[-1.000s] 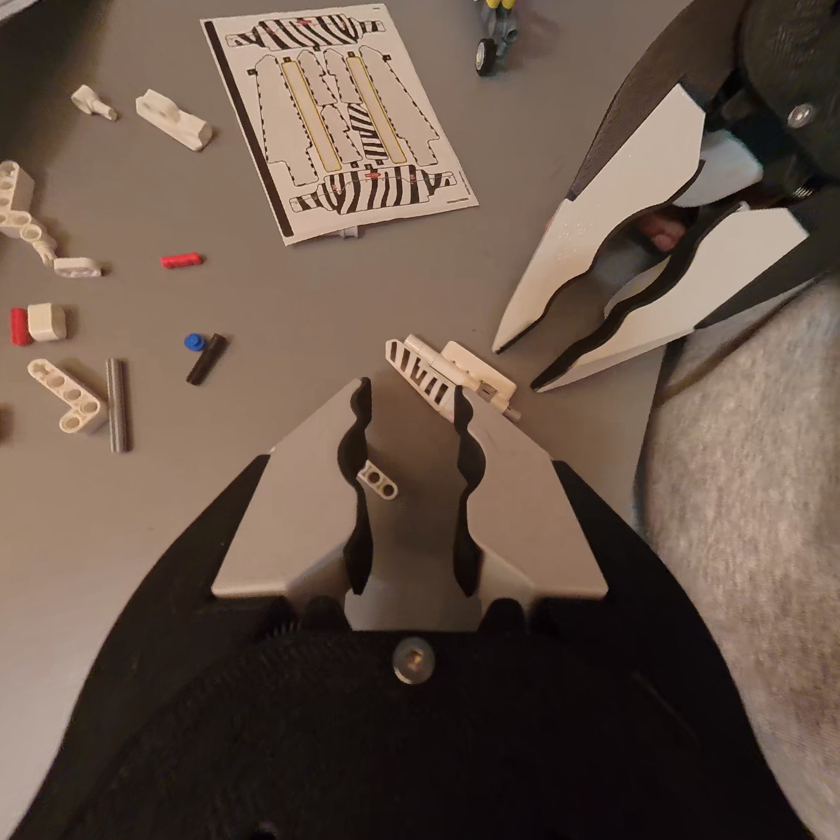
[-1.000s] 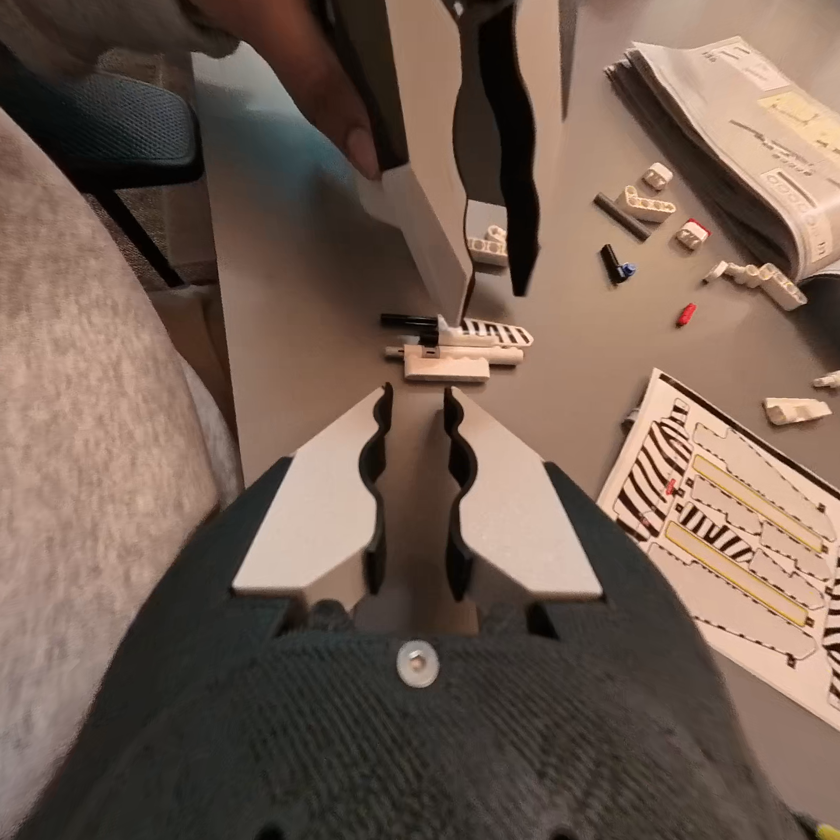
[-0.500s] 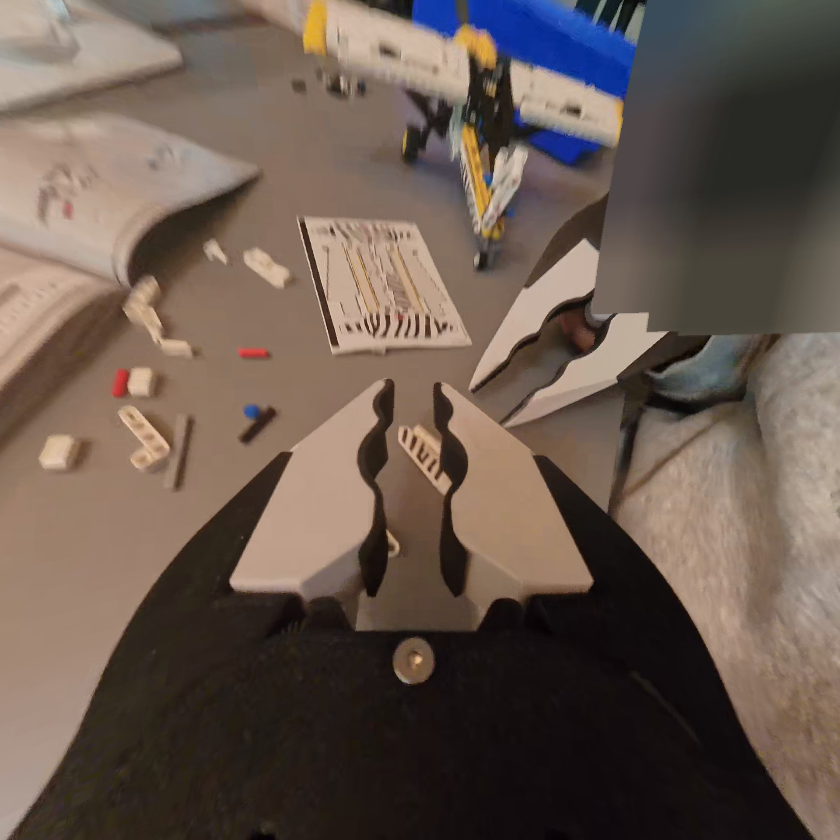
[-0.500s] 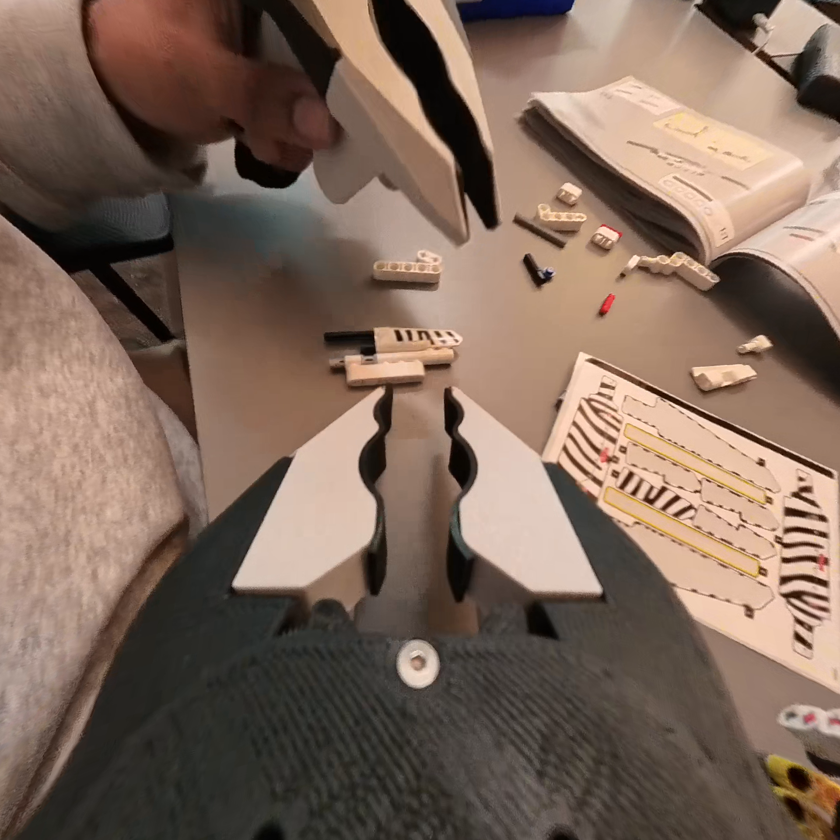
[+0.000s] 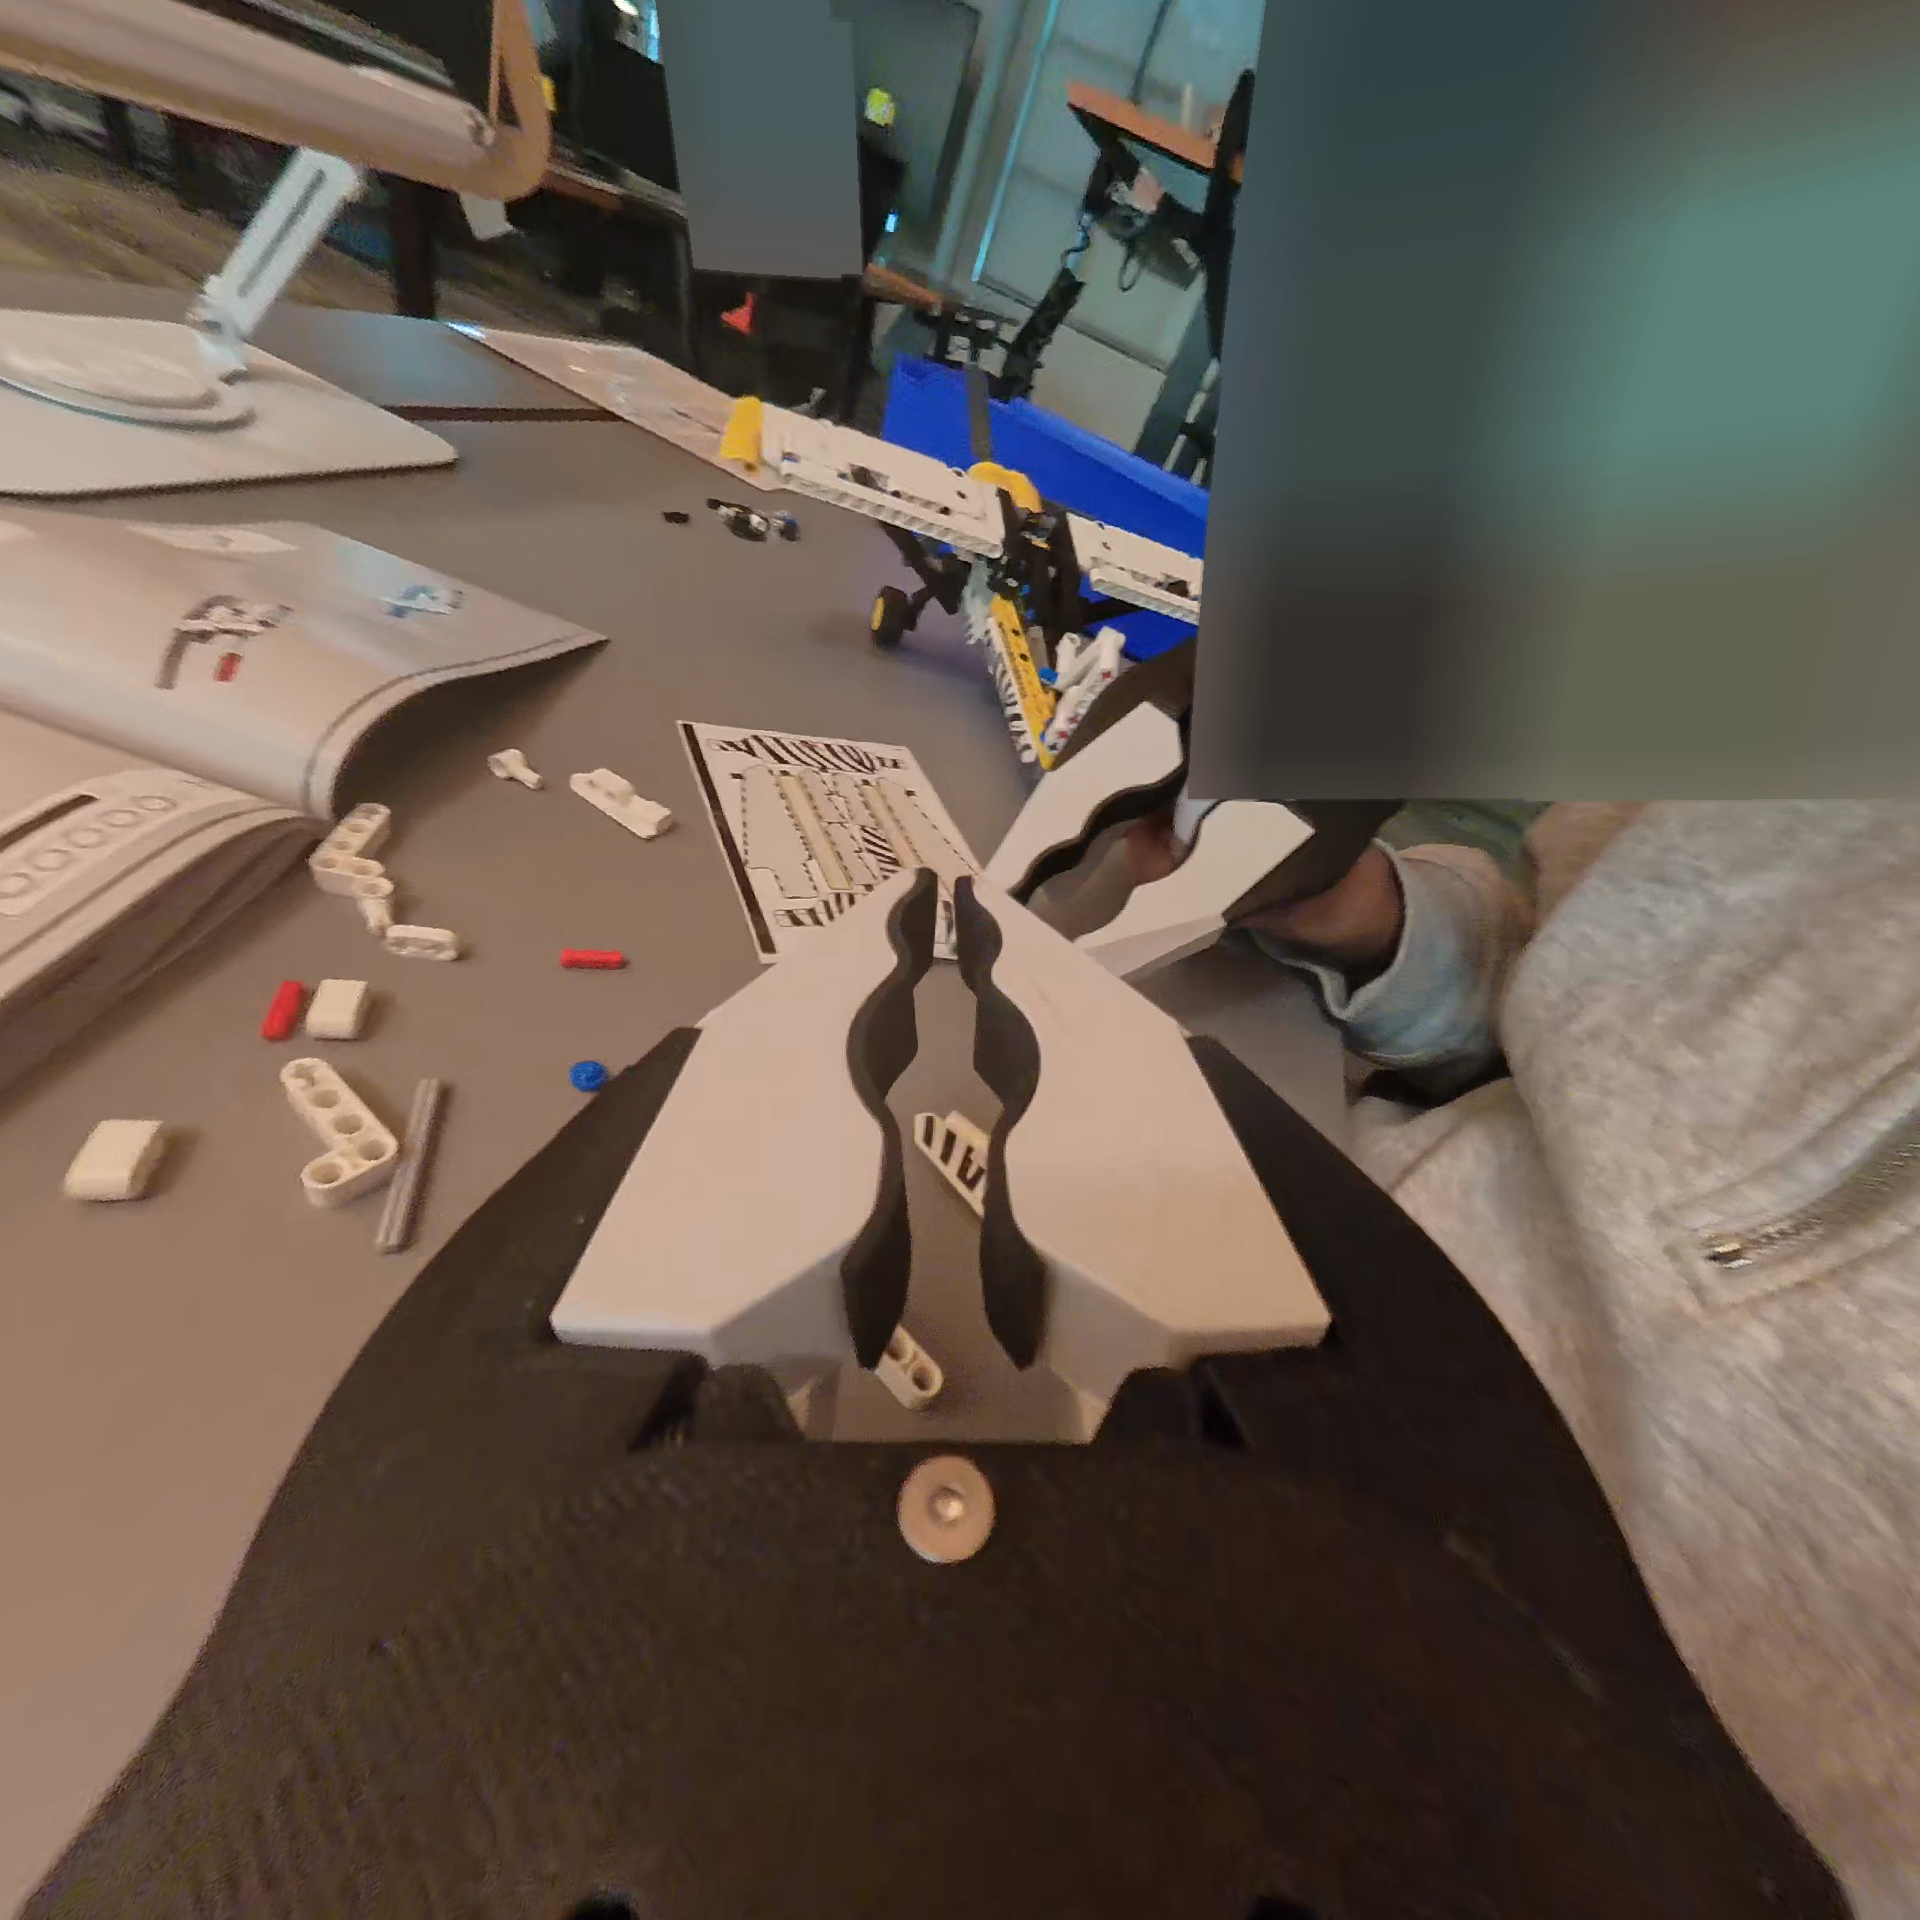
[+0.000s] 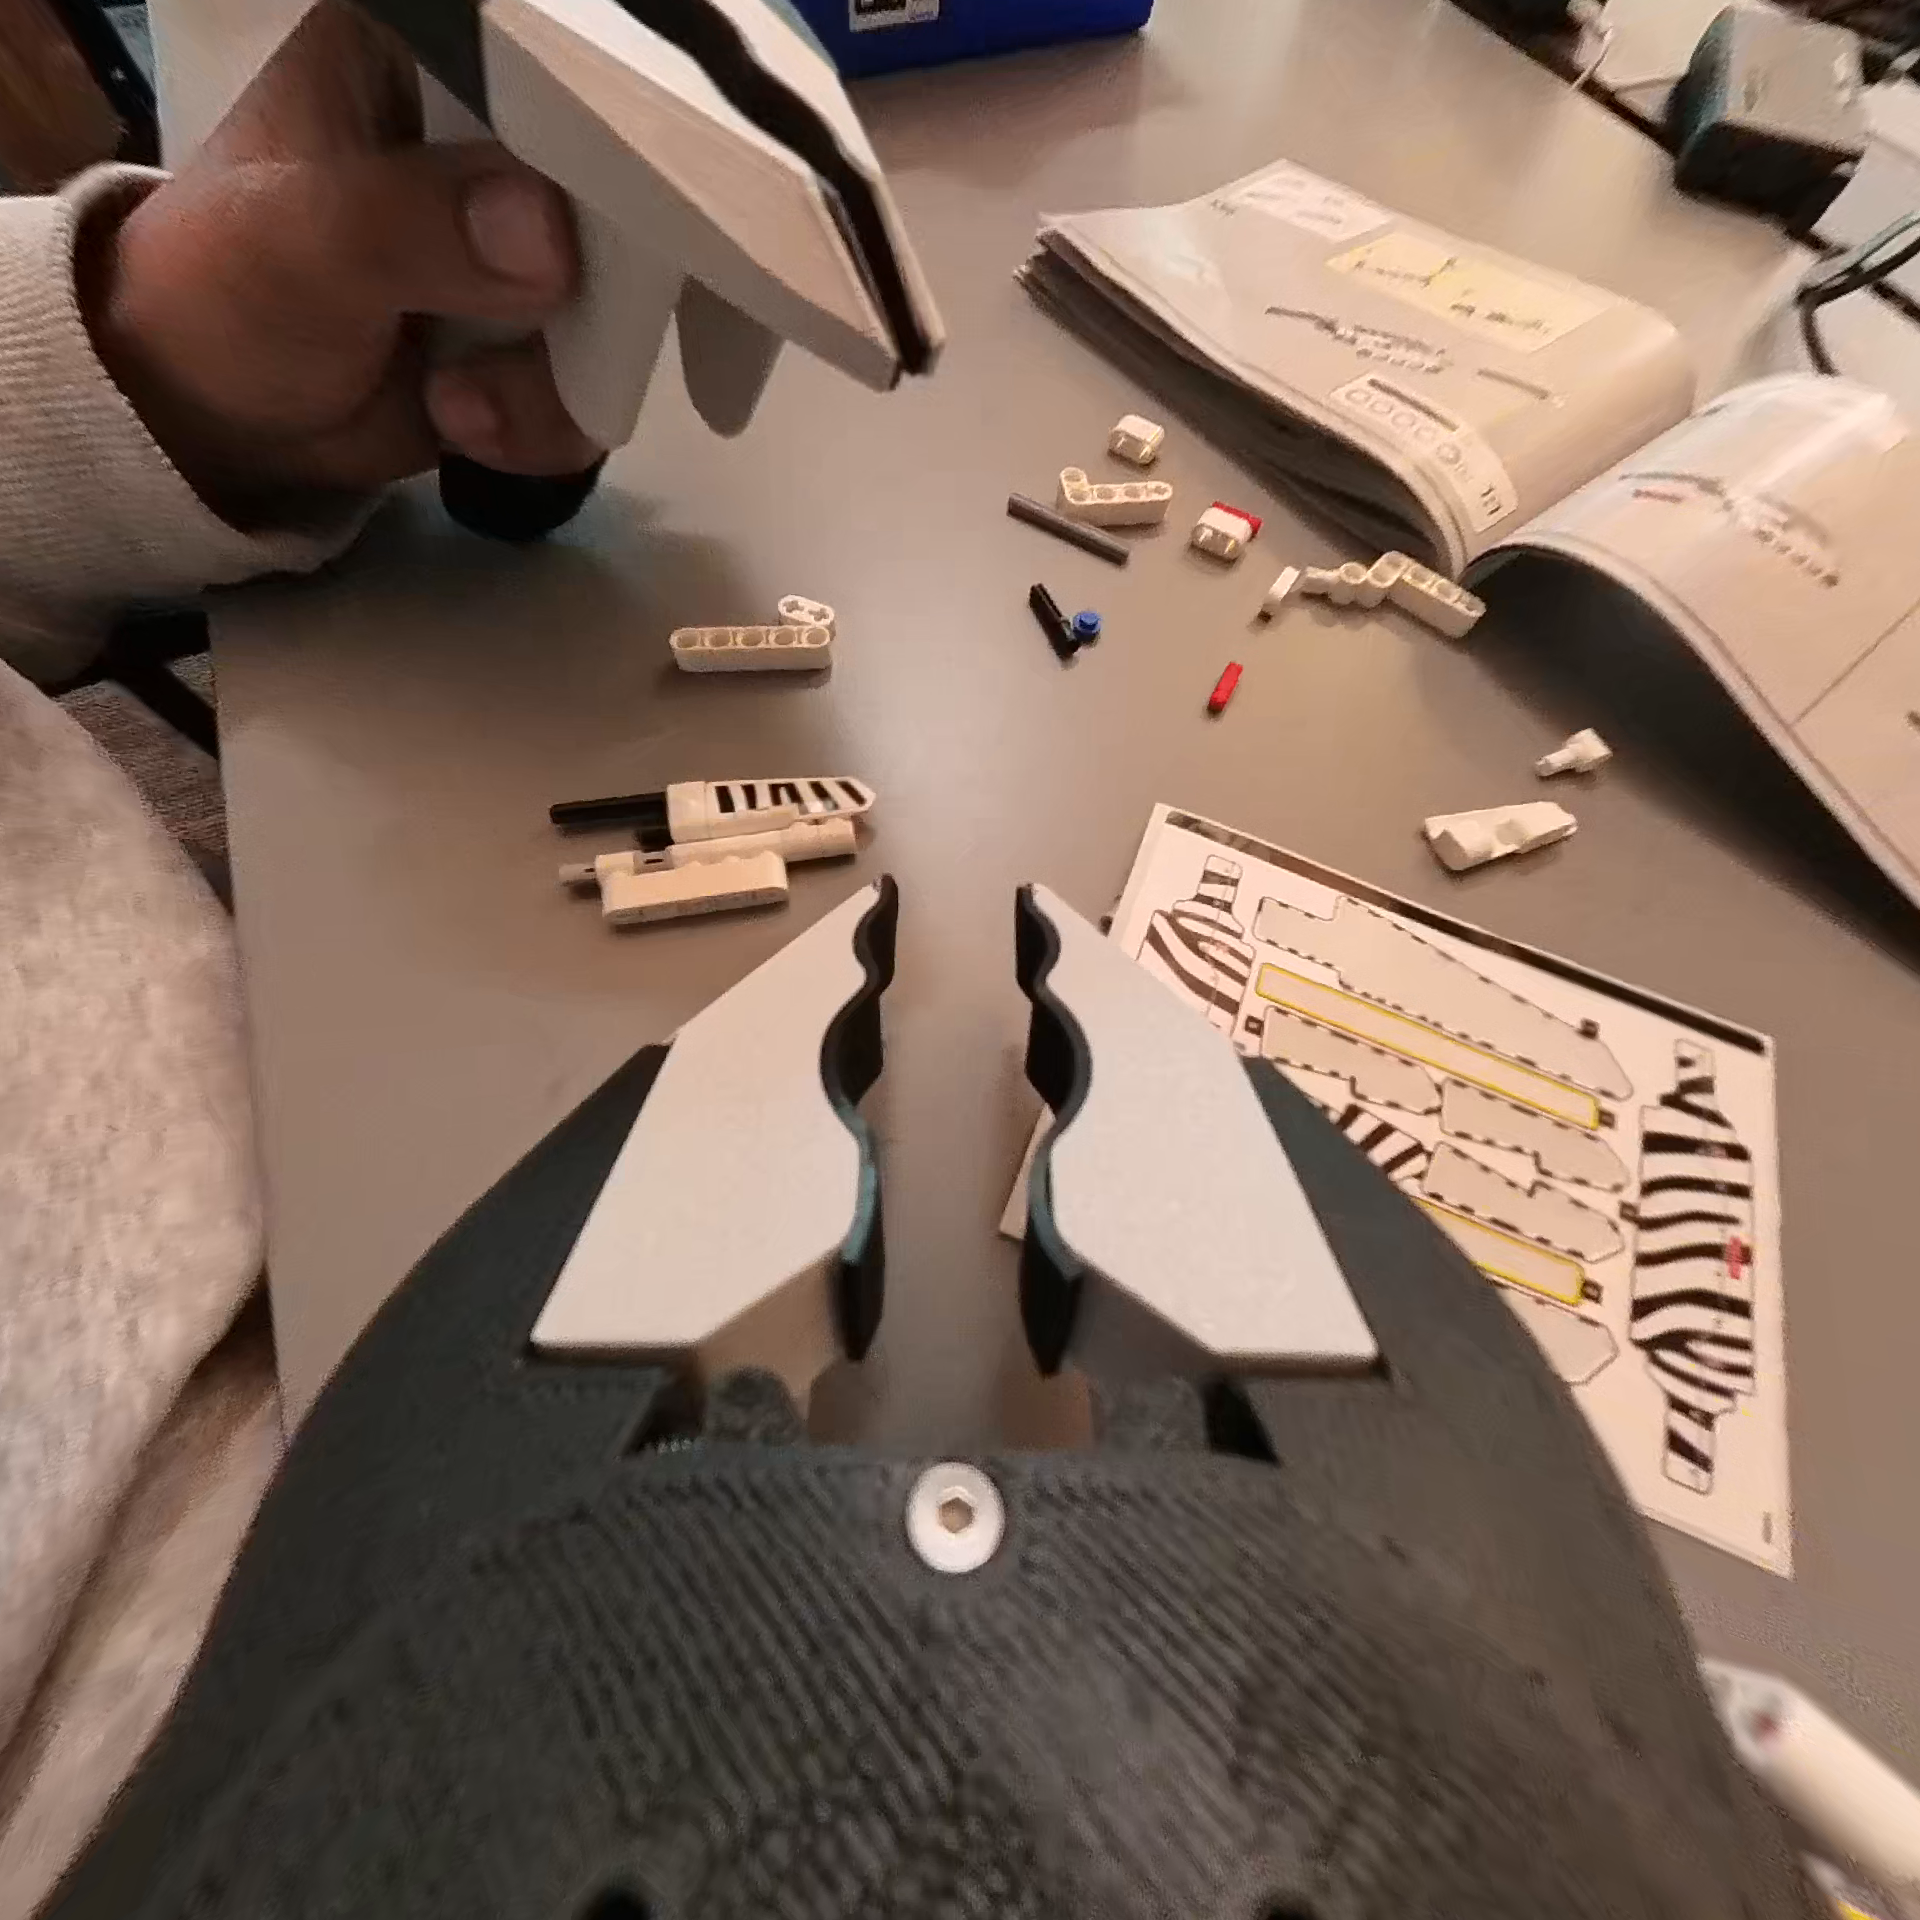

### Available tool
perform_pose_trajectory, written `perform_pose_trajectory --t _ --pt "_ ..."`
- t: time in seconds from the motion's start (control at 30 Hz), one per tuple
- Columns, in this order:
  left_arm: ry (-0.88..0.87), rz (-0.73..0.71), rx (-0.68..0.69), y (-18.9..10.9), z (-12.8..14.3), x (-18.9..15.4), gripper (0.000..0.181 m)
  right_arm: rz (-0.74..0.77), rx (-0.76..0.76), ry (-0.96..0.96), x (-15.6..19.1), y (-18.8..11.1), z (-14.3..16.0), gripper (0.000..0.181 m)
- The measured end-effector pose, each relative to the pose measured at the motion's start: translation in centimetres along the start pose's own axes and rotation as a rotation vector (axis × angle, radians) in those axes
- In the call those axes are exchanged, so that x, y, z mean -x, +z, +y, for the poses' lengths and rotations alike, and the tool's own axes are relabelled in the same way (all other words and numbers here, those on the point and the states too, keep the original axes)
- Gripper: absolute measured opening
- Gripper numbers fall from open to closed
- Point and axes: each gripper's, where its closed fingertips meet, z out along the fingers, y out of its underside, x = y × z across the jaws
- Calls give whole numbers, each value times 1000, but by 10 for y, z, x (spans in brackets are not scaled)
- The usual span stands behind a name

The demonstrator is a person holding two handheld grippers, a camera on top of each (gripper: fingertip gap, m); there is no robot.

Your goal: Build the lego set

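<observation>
Now the striped piece (image 6: 717, 836) lies on the desk (image 6: 935, 727), just ahead-left of the open right hand-held gripper (image 6: 956, 904); the left hand-held gripper (image 5: 937, 885), nearly closed and empty, hangs above.

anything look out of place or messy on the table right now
Nothing damaged or spilled. Loose pieces lie scattered between the manual and the sticker sheet, normal mid-build. One oddity: the sheet's near corner lifts slightly off the table by the right gripper.
</observation>
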Motion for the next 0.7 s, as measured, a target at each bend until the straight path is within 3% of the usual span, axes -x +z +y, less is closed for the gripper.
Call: perform_pose_trajectory --t 0.03,0.7 --pt "-11 14 7 1 2 -1 3 -14 12 15 0 2 1 22" --pt "-123 90 -9 0 2 0 8 -49 64 75 -3 8 7 24"
